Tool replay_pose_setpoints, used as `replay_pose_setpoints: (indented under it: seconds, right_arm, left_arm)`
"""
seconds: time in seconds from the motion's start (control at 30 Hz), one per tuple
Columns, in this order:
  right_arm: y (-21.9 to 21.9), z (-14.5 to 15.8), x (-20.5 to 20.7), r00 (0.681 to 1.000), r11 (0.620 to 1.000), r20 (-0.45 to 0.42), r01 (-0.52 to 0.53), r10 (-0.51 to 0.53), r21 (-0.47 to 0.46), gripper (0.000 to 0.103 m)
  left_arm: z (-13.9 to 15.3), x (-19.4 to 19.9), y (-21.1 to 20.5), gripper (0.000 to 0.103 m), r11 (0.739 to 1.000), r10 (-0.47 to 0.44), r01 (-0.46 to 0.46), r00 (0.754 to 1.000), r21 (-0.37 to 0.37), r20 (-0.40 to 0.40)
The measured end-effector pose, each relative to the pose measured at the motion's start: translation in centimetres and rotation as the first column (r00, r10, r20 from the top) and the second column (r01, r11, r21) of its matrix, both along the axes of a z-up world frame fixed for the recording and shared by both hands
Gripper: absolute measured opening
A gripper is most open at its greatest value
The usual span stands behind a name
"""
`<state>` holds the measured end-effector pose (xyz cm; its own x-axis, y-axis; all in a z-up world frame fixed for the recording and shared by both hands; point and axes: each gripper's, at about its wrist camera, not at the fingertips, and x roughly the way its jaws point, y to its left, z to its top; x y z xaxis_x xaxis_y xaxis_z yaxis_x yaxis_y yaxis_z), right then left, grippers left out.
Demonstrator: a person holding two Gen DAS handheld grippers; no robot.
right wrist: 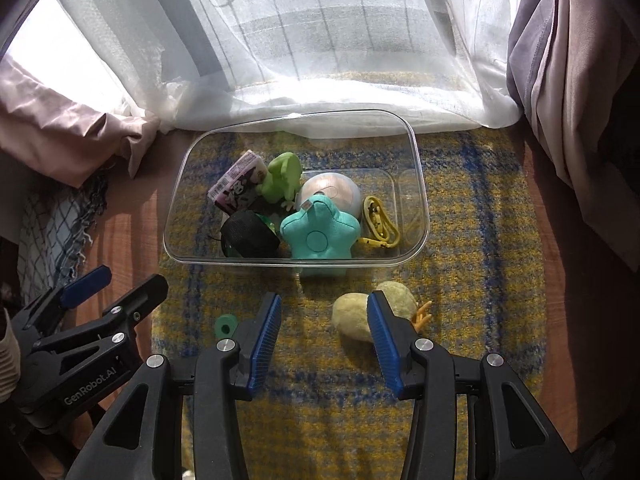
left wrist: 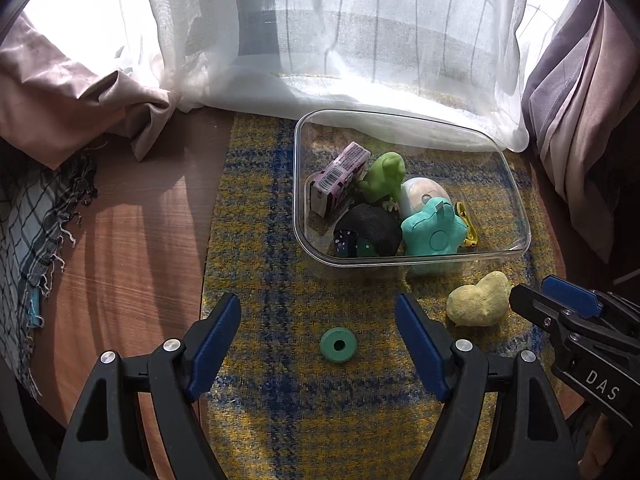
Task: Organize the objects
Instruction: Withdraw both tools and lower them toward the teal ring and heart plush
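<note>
A clear plastic bin (left wrist: 516, 196) (right wrist: 420, 200) on a yellow-blue plaid mat holds a teal star plush (left wrist: 432, 232) (right wrist: 320, 232), a green frog toy (left wrist: 384, 176) (right wrist: 282, 180), a purple box (left wrist: 340, 176) (right wrist: 238, 184), a black round item (left wrist: 372, 232) (right wrist: 250, 236), a white round item (left wrist: 422, 194) (right wrist: 336, 190) and a yellow strap (right wrist: 380, 220). A green ring (left wrist: 338, 345) (right wrist: 225, 325) lies on the mat between my open left gripper's (left wrist: 318, 316) fingers. A yellow chick plush (left wrist: 478, 300) (right wrist: 356, 316) lies just ahead of my open right gripper (right wrist: 324, 312), partly behind its right finger.
The plaid mat (left wrist: 260, 208) (right wrist: 472, 280) lies on a wooden table (left wrist: 132, 240). White sheer curtain (left wrist: 340, 40) hangs behind the bin; pinkish drapes (left wrist: 60, 100) and checked cloth (left wrist: 32, 220) at left, mauve drape (right wrist: 572, 100) at right. The other gripper shows in each view (left wrist: 580, 332) (right wrist: 80, 320).
</note>
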<state>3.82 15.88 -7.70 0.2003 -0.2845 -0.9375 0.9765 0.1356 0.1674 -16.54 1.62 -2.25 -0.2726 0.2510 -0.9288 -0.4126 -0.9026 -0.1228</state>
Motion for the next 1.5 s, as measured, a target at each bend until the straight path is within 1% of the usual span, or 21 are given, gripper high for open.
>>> replay_pose_setpoints:
  seconds: [0.17, 0.43, 0.53, 0.7, 1.0, 1.2, 1.27, 1.5]
  right_arm:
    - [1.1, -1.7, -0.2, 1.0, 0.999, -0.002, 0.02, -0.02, 0.045, 0.045]
    - [2.3, -3.9, -0.7, 0.998, 0.993, -0.009, 0.062, -0.061, 0.098, 0.045]
    - [2.6, -4.7, -0.8, 0.997, 0.991, -0.018, 0.071, -0.069, 0.112, 0.045]
    - [3.0, -5.8, -0.6, 0.997, 0.988, -0.013, 0.079, -0.078, 0.134, 0.045]
    - [3.4, -7.8, -0.5, 0.996, 0.98, -0.016, 0.09, -0.089, 0.18, 0.045]
    - [3.2, -8.6, -0.6, 0.996, 0.976, -0.025, 0.094, -0.091, 0.197, 0.045]
    - [3.2, -8.8, -0.5, 0.996, 0.975, -0.026, 0.094, -0.091, 0.202, 0.045]
    - [3.0, -9.4, -0.2, 0.996, 0.972, -0.029, 0.09, -0.086, 0.217, 0.045]
  left_arm:
    - [-2.5, 0.4, 0.0, 0.078, 1.0, -0.026, 0.027, 0.997, -0.01, 0.078]
    - [-5.3, 1.2, 0.8, 0.073, 0.996, -0.078, 0.083, 0.988, -0.038, 0.131]
    - [-6.1, 1.4, 1.0, 0.069, 0.993, -0.102, 0.11, 0.987, -0.052, 0.126]
    - [-7.4, 1.5, 1.2, 0.065, 0.991, -0.115, 0.124, 0.984, -0.059, 0.137]
    - [-9.3, 1.7, 1.6, 0.062, 0.986, -0.124, 0.138, 0.981, -0.093, 0.148]
    - [-10.4, 1.8, 1.9, 0.059, 0.983, -0.127, 0.145, 0.98, -0.109, 0.156]
    - [-10.6, 1.7, 1.9, 0.059, 0.984, -0.128, 0.146, 0.979, -0.103, 0.16]
    - [-11.5, 1.9, 2.3, 0.052, 0.981, -0.139, 0.16, 0.973, -0.108, 0.182]
